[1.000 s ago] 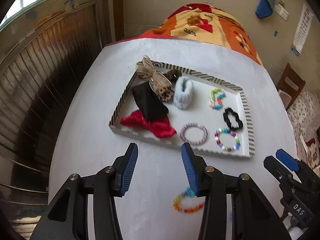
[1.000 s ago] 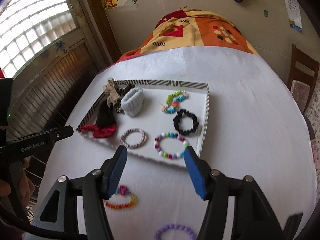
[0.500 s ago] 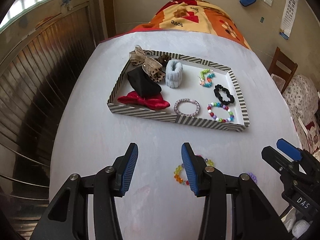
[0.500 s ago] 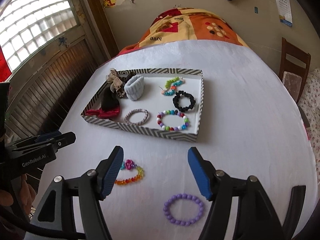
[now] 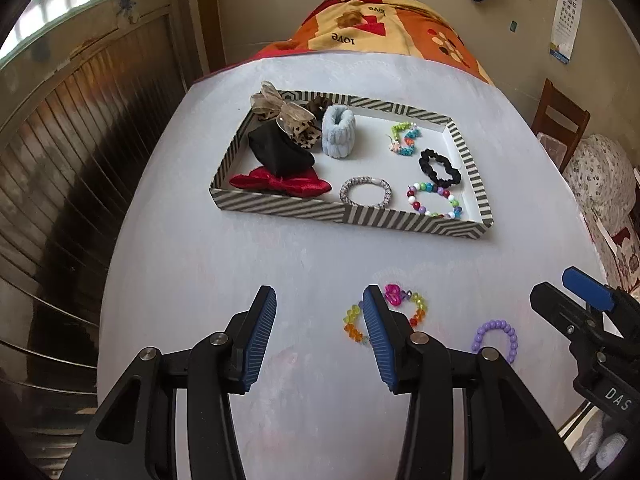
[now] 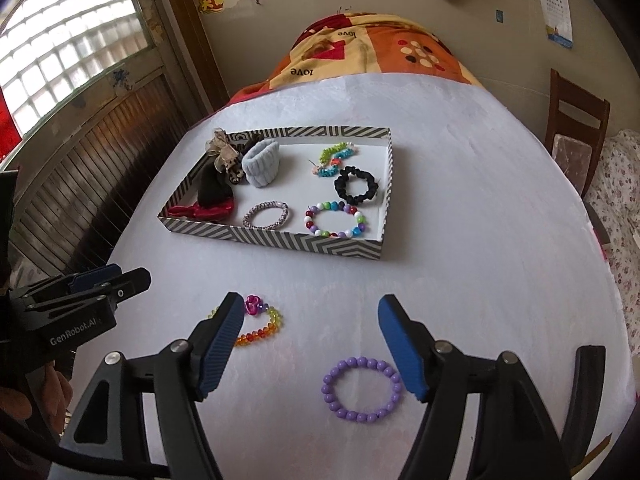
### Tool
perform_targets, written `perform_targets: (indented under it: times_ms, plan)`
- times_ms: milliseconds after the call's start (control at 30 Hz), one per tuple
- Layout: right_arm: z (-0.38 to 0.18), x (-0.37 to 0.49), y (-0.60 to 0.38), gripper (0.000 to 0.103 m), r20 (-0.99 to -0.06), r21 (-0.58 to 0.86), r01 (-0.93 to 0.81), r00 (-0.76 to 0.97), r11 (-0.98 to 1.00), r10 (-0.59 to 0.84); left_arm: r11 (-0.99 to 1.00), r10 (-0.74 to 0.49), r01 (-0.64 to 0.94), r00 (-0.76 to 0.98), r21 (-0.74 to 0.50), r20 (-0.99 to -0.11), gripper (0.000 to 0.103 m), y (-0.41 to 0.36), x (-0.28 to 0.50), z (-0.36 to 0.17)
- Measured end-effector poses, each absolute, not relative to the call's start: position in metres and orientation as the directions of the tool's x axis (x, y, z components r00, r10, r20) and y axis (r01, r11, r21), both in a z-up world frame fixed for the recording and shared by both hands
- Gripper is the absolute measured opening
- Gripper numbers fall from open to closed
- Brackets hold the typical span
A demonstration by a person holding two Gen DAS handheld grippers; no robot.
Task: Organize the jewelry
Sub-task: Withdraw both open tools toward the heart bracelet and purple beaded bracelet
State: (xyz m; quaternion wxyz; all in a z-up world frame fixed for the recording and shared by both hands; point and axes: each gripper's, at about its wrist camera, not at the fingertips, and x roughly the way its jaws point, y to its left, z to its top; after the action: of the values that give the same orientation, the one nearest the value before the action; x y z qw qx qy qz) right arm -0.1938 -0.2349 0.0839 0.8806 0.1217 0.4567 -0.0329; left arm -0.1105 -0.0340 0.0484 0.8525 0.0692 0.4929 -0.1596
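Left wrist view: my left gripper (image 5: 316,334) hangs above the white counter (image 5: 240,264) with its blue-padded fingers (image 5: 262,338) apart and nothing between them. Just past my right-hand finger lies a bracelet of clear rainbow-coloured beads with a pink charm (image 5: 416,312), partly hidden behind that finger. Further right sits a ring of round lilac beads (image 5: 498,334), close to my right gripper (image 5: 576,300), which enters at the frame's edge.

Well beyond them, near the middle of the counter, stands a shallow rectangular tray with black-and-white striped walls (image 5: 280,206). On its left side are a red fabric bow (image 5: 280,184), a black cloth pouch (image 5: 280,154), a beige and leopard-print ribbon bow (image 5: 286,118) and a pale blue fluffy wristband (image 5: 338,130) standing on edge. On its right side are a silvery braided bangle (image 5: 366,192), a bracelet of large mixed-colour beads (image 5: 434,200), a black scrunchie (image 5: 439,168) and a small multicoloured beaded piece (image 5: 404,140), perhaps a second bracelet, though it is too small to be sure.

From the right wrist, my right gripper's fingers (image 6: 400,350) have just been spreading wider and stand well apart, empty. The lilac bead ring (image 6: 362,390) lies on the counter below the gap, touching neither finger. The rainbow bracelet (image 6: 260,326) lies beside my left-hand finger.
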Motion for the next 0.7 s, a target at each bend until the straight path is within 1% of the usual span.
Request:
perform_targets:
  times_ms: [700]
  plan:
    - [0.080,-0.205,-0.238,0.075,-0.821,0.181,0.163,0.568,0.970,0.058,0.935,-0.194,0.353,0.465,-0.020,-0.864,0.026,-0.044,-0.122,0.048]
